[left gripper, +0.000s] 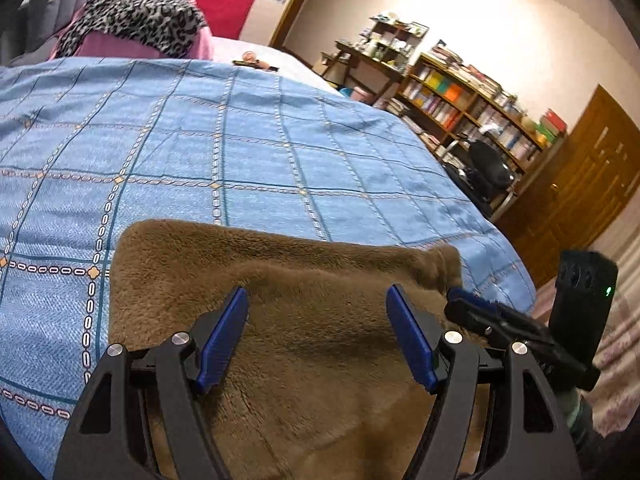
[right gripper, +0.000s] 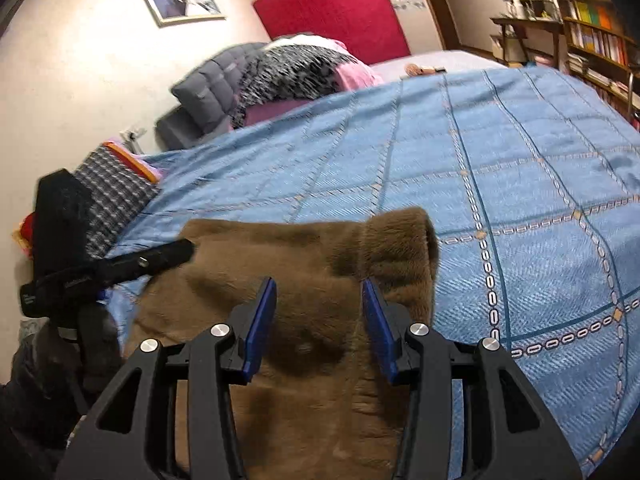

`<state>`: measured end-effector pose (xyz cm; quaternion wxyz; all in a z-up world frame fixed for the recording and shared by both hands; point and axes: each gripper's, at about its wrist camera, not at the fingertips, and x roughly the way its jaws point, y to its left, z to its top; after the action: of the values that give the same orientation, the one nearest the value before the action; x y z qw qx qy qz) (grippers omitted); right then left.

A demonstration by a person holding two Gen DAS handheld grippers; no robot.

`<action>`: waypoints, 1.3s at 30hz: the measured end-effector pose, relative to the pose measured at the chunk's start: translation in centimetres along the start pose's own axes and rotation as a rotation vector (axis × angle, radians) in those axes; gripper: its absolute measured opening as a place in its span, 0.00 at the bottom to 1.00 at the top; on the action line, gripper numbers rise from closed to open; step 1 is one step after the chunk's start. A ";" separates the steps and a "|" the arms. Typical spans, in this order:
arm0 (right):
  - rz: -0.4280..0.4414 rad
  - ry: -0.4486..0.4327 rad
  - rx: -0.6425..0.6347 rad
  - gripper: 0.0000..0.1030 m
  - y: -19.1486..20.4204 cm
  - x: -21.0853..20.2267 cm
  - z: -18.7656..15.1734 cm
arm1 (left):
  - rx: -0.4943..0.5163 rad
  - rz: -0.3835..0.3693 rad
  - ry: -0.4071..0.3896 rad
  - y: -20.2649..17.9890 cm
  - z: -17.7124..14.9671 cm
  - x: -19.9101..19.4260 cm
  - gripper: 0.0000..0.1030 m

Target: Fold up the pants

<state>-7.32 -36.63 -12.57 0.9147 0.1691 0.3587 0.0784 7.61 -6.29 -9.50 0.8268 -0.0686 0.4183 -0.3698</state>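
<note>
The blue checked bedspread [left gripper: 280, 152] fills everything ahead of my two tools, and the brown fleece pants [left gripper: 304, 320] lie on its near part, directly under and in front of both sets of fingers.

They look already doubled over, with a thick rounded fold running across my front, so I judge the step in hand is letting go of that fold and getting ready for the next one. To do it well I would lift both tools straight off the pile rather than drag them, since the plush nap looks likely to catch on the ribbed pads and pull the top layer askew. Before regripping I would press the far fold flat, then take the two near corners evenly so the edges stay square.

My left gripper [left gripper: 316, 336] stands spread wide over the fleece, pinching nothing. My right gripper [right gripper: 320, 320] is parted more narrowly, its pads also clear of the cloth with fleece showing between them.

As to direction: the bundle's long axis seems to run from under my tools away toward the far side of the bed. Ahead and to the right of my right fingers a rolled tube end of the pants [right gripper: 396, 236] bulges up; whether it is a leg cuff or part of the waistband I cannot tell.
</note>
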 end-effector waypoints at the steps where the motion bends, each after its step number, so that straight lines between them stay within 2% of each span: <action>1: -0.009 0.016 0.006 0.45 -0.5 0.9 -0.3 | -0.008 -0.002 0.002 0.3 0.0 0.3 0.69; 6: -0.014 0.016 -0.018 0.45 -1.5 2.6 -1.5 | 0.007 0.010 0.003 0.9 -0.6 1.9 0.70; 11: -0.010 0.015 -0.027 0.45 -1.6 3.0 -1.5 | 0.025 0.003 -0.018 0.9 -1.1 1.8 0.70; 15: -0.016 0.013 -0.046 0.45 -1.1 1.8 -1.4 | -0.017 -0.025 -0.026 0.8 -1.2 0.0 0.70; 19: -0.003 -0.021 -0.054 0.45 -0.2 -0.9 -1.3 | -0.043 -0.028 -0.044 0.6 -1.6 -2.7 0.74; 24: -0.023 -0.013 -0.072 0.45 0.1 -3.1 -2.2 | -0.053 0.034 -0.062 1.3 -2.9 -5.9 0.74; 25: -0.028 0.003 -0.062 0.45 -0.2 -3.2 -2.6 | -0.056 0.050 -0.058 1.6 -3.1 -6.3 0.74; 28: -0.041 0.025 -0.038 0.45 -0.6 -3.3 -3.3 | -0.098 0.100 -0.033 3.3 -4.2 -7.0 0.83; 31: -0.038 0.045 0.011 0.51 -1.6 -2.8 -3.7 | -0.154 0.125 0.009 5.0 -5.0 -6.3 0.83; 37: -0.015 0.083 0.058 0.54 -3.1 -1.9 -5.2 | -0.239 0.079 0.077 7.3 -6.5 -4.4 0.84; 39: -0.001 0.095 0.079 0.56 -3.5 -1.9 -5.3 | -0.256 0.063 0.089 7.8 -6.8 -4.2 0.87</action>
<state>-12.27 -39.00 -16.28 0.8893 0.2011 0.4045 0.0716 5.33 3.48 -14.48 0.8031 -0.1441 0.5002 -0.2899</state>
